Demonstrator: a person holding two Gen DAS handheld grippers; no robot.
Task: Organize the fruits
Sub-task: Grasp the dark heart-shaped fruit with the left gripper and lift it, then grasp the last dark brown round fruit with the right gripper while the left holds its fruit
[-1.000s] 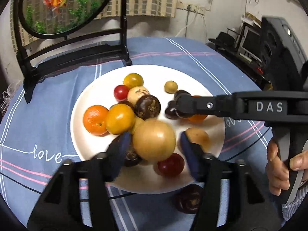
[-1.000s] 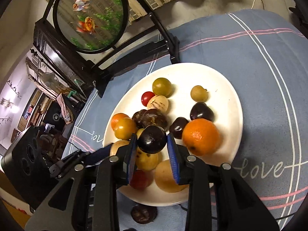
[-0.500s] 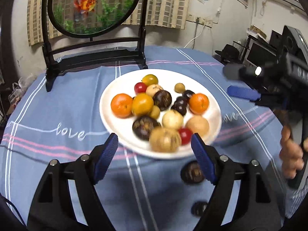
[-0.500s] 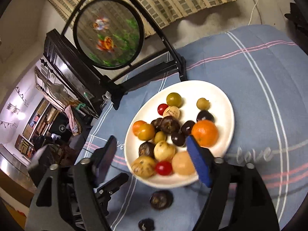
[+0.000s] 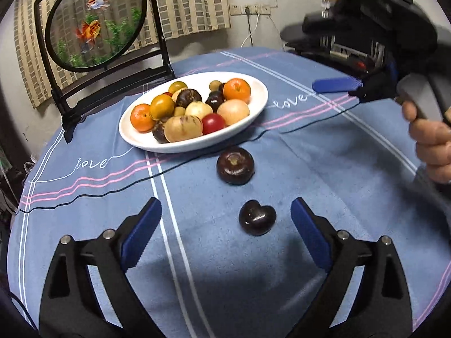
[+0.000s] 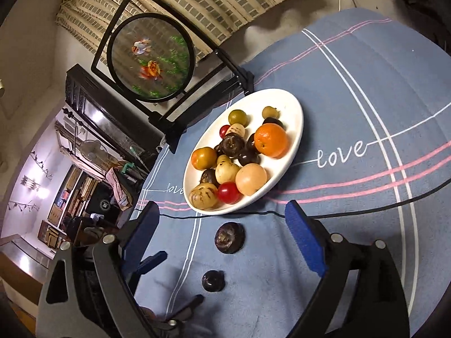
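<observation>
While most fruits were heaped on the white plate (image 5: 194, 145), two dark fruits lay on the table: a heart-shaped one (image 5: 257, 217) between the wide-open left gripper (image 5: 225, 233) fingers. The right gripper (image 6: 222, 242), also wide, was held empty. A close-and-lift was judged next.

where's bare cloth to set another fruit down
Free: the cloth right of the plate around the "love" lettering, and left of the two dark fruits. Crowded: the plate itself, piled with fruit.
</observation>
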